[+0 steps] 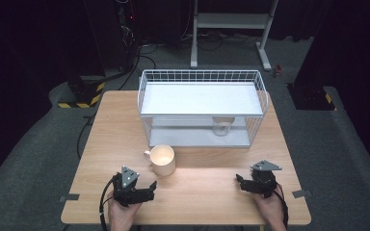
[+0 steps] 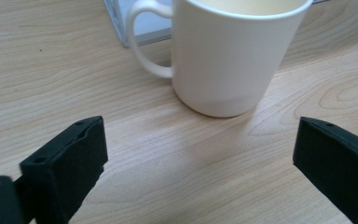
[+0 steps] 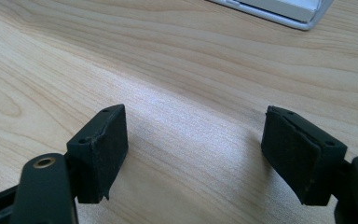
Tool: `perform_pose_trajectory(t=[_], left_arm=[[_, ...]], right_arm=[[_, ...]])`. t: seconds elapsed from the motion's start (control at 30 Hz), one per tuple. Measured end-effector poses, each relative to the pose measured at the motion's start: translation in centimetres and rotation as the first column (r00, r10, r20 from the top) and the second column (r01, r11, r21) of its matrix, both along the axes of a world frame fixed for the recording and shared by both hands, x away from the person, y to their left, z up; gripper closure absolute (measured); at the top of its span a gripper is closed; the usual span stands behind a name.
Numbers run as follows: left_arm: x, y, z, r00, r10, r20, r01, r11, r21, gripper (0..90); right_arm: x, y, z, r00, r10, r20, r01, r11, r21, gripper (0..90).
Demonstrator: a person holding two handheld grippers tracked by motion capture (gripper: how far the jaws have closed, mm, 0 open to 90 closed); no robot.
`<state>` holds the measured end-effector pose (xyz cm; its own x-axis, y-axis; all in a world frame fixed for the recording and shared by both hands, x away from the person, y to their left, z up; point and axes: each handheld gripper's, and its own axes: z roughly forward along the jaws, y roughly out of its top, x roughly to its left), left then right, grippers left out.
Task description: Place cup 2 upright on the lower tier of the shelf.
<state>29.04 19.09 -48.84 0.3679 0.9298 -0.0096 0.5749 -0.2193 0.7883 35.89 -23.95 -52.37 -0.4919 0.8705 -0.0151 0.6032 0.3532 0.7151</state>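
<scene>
A cream mug [image 1: 162, 160] stands upright on the wooden table [image 1: 207, 192], its handle pointing left, just in front of the wire rack. My left gripper [image 1: 150, 188] rests on the table a little in front of the mug and stands open; in the left gripper view the mug [image 2: 228, 56] is beyond the jaws, apart from them, with bare wood between the fingers [image 2: 70, 163]. At the table's front right my right gripper [image 1: 238, 181] is open over bare wood, its pads [image 3: 105, 154] holding nothing.
A white wire rack [image 1: 201, 106] with a shelf stands at the back middle of the table. A clear glass [image 1: 221, 126] sits on its lower level under the shelf. The rack's base corner [image 3: 289, 14] shows beyond the right gripper. Dark floor surrounds the table.
</scene>
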Motion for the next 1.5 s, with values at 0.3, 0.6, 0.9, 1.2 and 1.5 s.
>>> perform_pose_trajectory(t=[0.3,0.6,0.9,1.2,1.5], left_arm=[[0.4,-1.3,0.2,0.9999,-0.017,0.000,0.017,0.9996,0.022,0.7],[1.3,-2.5,0.4,0.9991,-0.040,-0.015,0.041,0.9989,0.025,0.3],[2.6,-3.2,0.1,0.9990,-0.044,-0.010,0.044,0.9990,0.004,0.1],[4.0,-3.9,-0.4,0.9997,-0.025,-0.006,0.025,0.9997,0.008,0.3],[4.9,-4.2,-0.7,0.9999,-0.004,0.013,0.004,1.0000,0.006,0.3]], right_arm=[[0.0,0.0,0.0,1.0000,-0.003,0.001,0.003,1.000,0.001,22.7],[0.0,0.0,0.0,1.0000,0.000,0.005,0.000,1.000,-0.001,22.7],[0.0,0.0,0.0,1.0000,0.000,0.004,0.000,1.000,-0.002,22.7],[-0.1,0.0,0.0,1.0000,-0.001,0.005,0.001,1.000,-0.003,22.7],[-0.1,0.0,0.0,1.0000,-0.003,0.004,0.003,1.000,-0.002,22.7]])
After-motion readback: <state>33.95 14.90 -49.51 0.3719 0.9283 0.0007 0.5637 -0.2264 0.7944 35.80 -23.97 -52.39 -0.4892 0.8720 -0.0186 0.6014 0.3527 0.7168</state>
